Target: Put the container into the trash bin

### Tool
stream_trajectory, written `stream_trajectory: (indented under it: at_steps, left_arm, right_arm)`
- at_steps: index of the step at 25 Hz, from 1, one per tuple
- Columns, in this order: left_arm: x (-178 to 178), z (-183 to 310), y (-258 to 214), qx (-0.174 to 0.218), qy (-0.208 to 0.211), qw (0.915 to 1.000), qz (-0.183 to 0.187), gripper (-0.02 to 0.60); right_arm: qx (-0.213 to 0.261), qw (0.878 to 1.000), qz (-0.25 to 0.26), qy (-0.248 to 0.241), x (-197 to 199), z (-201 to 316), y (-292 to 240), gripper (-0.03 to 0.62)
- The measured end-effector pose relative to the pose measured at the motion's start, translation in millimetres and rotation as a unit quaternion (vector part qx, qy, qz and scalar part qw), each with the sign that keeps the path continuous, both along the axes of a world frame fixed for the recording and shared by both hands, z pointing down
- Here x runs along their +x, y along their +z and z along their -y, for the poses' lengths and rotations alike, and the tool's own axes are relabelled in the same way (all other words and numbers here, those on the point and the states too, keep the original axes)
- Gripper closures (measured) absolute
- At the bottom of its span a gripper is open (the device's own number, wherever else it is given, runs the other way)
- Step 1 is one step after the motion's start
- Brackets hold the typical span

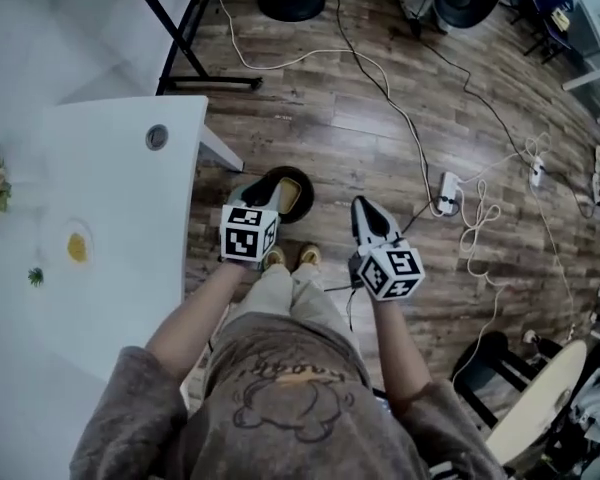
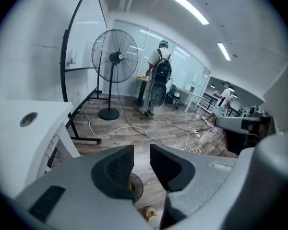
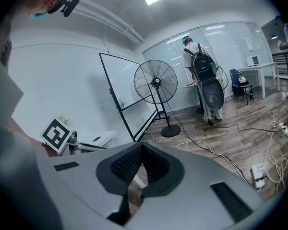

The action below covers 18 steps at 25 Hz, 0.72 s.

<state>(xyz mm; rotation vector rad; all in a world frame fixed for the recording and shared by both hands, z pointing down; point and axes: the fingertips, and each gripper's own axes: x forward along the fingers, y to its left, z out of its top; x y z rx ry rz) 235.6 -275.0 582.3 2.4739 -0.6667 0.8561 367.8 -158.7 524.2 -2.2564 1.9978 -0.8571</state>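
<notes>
A pale yellowish container (image 1: 289, 200) is seen lying inside the round dark trash bin (image 1: 308, 182), which stands on the wooden floor just beside the edge of the white table (image 1: 120, 228). Little of it is shown, but it is judged light, thin-walled and easily crushed, and best taken by its rim. The left gripper (image 2: 141, 162) is held with jaws apart and nothing between them, while the right gripper (image 3: 141, 150) is closed on nothing.
</notes>
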Motion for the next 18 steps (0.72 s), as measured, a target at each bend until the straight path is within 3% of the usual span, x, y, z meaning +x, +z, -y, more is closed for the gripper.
stream_trajectory:
  at_steps: [5, 10, 18]
  left_arm:
    - [-1, -19, -89, 0.049, 0.015, 0.9974, -0.052, 0.492]
    - [-10, -32, -162, 0.072, 0.035, 0.9905, -0.111, 0.492]
    - [-35, -52, -239, 0.094, 0.055, 0.9773, -0.182, 0.492]
  right_arm:
    - [0.023, 1.0, -0.012, -0.01, -8, -14, -52, 0.592]
    - [0.044, 0.998, -0.023, -0.033, -30, -20, -98, 0.592]
    - [0.082, 0.992, -0.065, -0.069, -56, -16, -161, 0.592]
